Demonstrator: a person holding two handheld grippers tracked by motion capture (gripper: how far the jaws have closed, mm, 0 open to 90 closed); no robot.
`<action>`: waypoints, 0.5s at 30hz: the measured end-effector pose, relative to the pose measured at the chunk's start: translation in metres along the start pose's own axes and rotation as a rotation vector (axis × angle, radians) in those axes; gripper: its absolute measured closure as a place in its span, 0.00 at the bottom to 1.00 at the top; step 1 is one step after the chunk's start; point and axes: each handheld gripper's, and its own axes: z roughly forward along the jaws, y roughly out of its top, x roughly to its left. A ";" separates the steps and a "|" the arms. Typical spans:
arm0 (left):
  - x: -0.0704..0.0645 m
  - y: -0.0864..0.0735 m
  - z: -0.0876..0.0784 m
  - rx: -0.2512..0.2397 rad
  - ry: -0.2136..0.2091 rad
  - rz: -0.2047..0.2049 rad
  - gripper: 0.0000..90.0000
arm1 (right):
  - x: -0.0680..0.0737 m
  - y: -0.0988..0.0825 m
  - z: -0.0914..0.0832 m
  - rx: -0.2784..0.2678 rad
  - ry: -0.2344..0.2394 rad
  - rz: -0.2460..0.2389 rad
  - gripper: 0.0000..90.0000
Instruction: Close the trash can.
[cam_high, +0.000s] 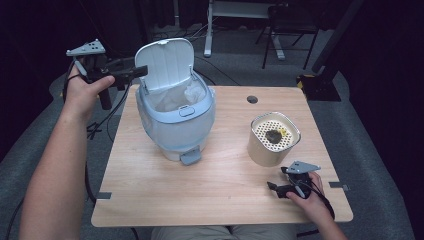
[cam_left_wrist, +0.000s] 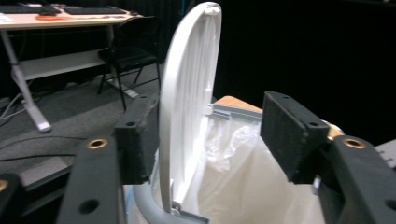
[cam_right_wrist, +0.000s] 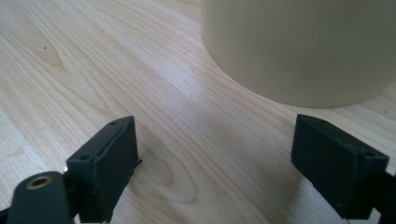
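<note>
A pale blue pedal bin lined with a white bag stands left of the table's centre, its white lid raised upright. My left gripper is held at the lid's left edge. In the left gripper view the lid stands edge-on between the open jaws of the left gripper, closer to the left pad. A beige canister with a perforated insert holding dark and yellow scraps sits at the right. My right gripper rests low on the table just in front of the canister; the right gripper is open and empty.
The wooden table has a round cable hole at the back. The bin's foot pedal juts toward me. A desk frame and a chair stand on the floor beyond the table.
</note>
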 end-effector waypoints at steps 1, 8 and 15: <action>-0.002 0.000 -0.001 0.002 -0.010 0.001 0.45 | 0.000 0.000 0.000 0.000 0.000 0.000 0.17; -0.019 -0.004 0.002 0.024 -0.088 0.029 0.40 | 0.000 0.000 0.000 0.000 0.000 0.000 0.17; -0.044 -0.009 0.009 0.029 -0.195 0.051 0.42 | 0.000 0.000 0.000 -0.001 0.000 -0.001 0.17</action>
